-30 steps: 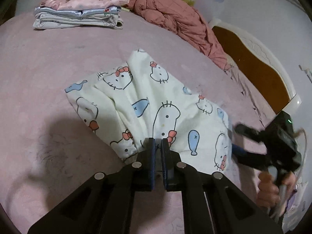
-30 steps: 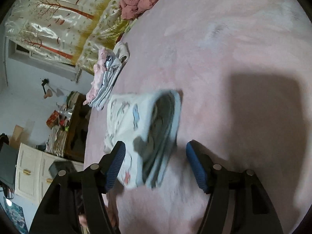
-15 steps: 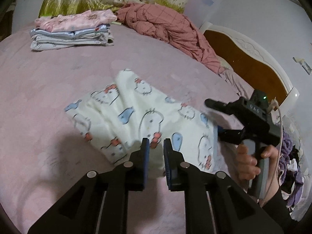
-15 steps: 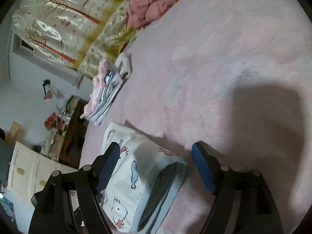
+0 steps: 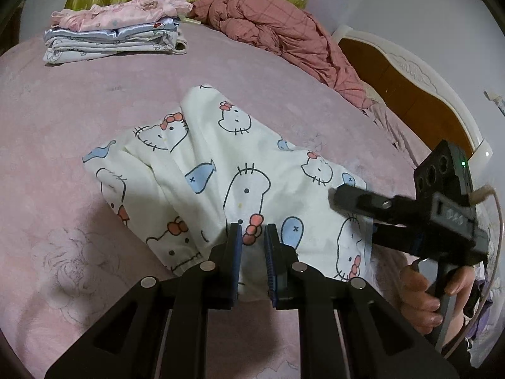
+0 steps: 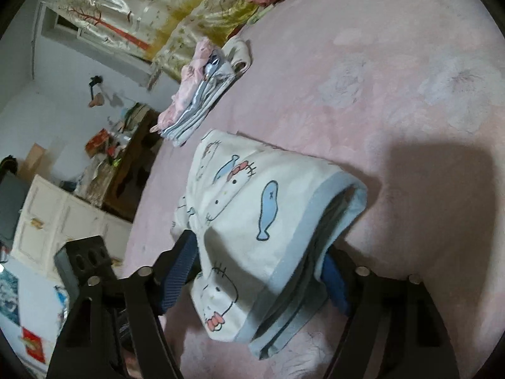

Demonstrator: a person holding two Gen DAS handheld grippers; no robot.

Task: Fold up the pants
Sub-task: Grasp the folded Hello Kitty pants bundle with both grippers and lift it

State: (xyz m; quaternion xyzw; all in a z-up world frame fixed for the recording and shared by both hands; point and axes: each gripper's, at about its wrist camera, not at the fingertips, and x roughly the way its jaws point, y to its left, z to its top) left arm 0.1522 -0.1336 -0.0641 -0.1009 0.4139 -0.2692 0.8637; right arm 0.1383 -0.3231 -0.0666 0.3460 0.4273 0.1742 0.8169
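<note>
White cartoon-cat print pants (image 5: 221, 170) lie folded on the pink bedspread (image 5: 79, 101). My left gripper (image 5: 252, 230) sits at their near edge, its jaws a narrow gap apart. Cloth shows in that gap, and the pads do not visibly press on it. At the right edge my right gripper (image 5: 356, 218), held by a hand (image 5: 423, 300), has one finger above the cloth and one below. In the right wrist view the light-blue waistband end of the pants (image 6: 284, 221) fills my right gripper (image 6: 258, 246). Its jaws are closing around the bundle, still wide.
A stack of folded clothes (image 5: 113, 38) sits at the far left of the bed, also seen as a stack (image 6: 202, 94) from the right. A crumpled red quilt (image 5: 277, 31) lies at the back. A wooden headboard (image 5: 410, 94) bounds the right side. White cabinets (image 6: 63, 221) stand beyond the bed.
My right gripper has swung in from the right and rolled, so the waistband end now sits between its jaws. My left jaws have parted slightly.
</note>
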